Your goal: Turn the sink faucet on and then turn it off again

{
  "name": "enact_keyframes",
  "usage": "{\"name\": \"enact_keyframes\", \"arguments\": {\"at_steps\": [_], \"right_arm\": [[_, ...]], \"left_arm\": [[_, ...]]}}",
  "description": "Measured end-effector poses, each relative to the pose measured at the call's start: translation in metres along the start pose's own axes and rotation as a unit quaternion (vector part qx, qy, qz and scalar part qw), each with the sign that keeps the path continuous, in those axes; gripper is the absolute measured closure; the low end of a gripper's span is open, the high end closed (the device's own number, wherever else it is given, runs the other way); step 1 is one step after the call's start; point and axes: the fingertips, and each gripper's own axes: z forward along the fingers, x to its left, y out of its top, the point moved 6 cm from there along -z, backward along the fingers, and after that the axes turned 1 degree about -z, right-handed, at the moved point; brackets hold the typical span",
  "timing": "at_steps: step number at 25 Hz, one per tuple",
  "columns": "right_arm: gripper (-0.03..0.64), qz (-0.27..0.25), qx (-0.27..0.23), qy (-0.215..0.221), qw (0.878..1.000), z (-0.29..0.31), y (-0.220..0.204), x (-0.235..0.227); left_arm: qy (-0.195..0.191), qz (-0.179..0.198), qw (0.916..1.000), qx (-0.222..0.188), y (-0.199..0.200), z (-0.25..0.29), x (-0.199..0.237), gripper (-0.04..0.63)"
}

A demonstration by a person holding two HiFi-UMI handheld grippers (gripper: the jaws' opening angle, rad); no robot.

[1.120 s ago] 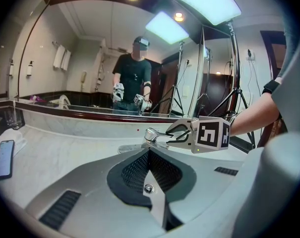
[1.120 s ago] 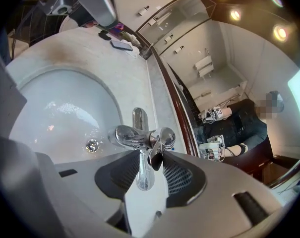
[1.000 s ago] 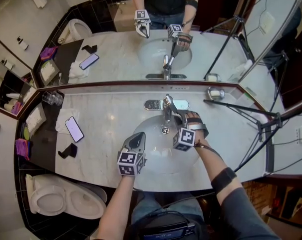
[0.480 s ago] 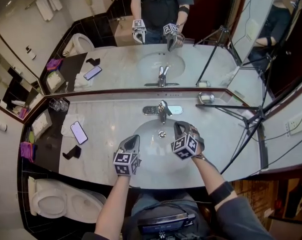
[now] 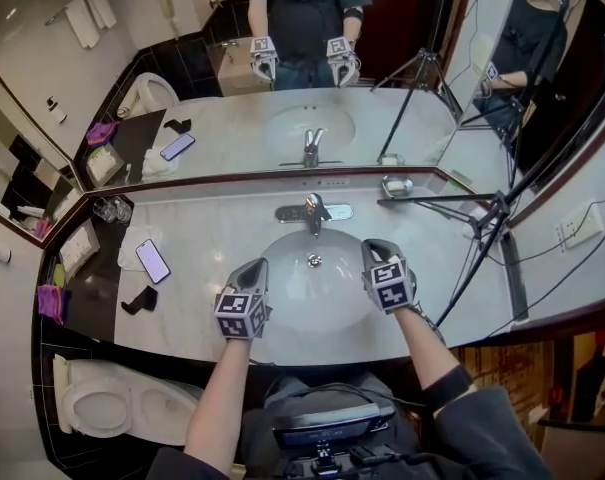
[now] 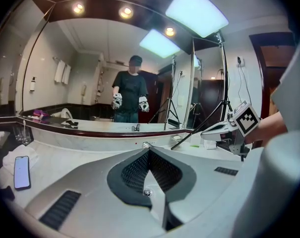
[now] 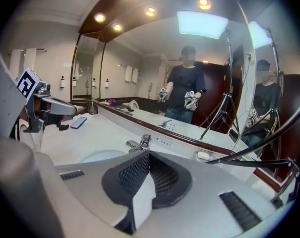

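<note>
On the head view, the chrome faucet [image 5: 312, 211] stood upright at the back of the smooth white oval sink [image 5: 278, 290], its lever over a flat metal base plate. Pale veined marble made the counter [image 5: 217, 226]. My left gripper [image 5: 255, 266] and right gripper [image 5: 373, 248] hung over the near rim of the basin, one at each side, both well apart from the faucet. A dark, glossy phone [image 5: 153, 261] lay on a folded white cloth to the left, and a black tripod [image 5: 487, 213] leaned in from the right. From so steeply above I could not read either pair of jaws.

The left gripper view settled that side: the grey shells met at a point, the ribbed black pads pressed flat together with nothing between them. Only the faucet's top [image 6: 146, 145] peeked over the tip; the rest was hidden behind the jaws. The counter's near edge was cut off by the shell.

On the right gripper view the jaws were likewise closed tight and empty, dimpled pads face to face. The faucet [image 7: 142, 142] showed just above them, small and blurred, and a round soap dish [image 7: 204, 156] sat to its right. The basin was mostly covered by the gripper body.
</note>
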Motion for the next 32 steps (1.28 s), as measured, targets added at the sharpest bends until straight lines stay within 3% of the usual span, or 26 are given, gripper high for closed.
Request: {"name": "enact_keyframes", "arguments": {"at_steps": [11,17,32], "right_arm": [[0.599,0.003,-0.005,-0.022,1.0,-0.023,-0.008,-0.007],[0.598,0.049,-0.012,-0.026,0.998,-0.03,-0.018,-0.017],[0.603,0.043,0.003,-0.041,0.998,-0.039,-0.038,-0.022]], "left_arm": [[-0.009,0.011,0.9998,-0.011,0.021,-0.007,0.001,0.595],[-0.008,0.008,0.9999,-0.013,0.022,-0.011,0.002,0.595],[-0.006,0.001,1.0,-0.007,0.008,-0.01,0.0,0.594]]}}
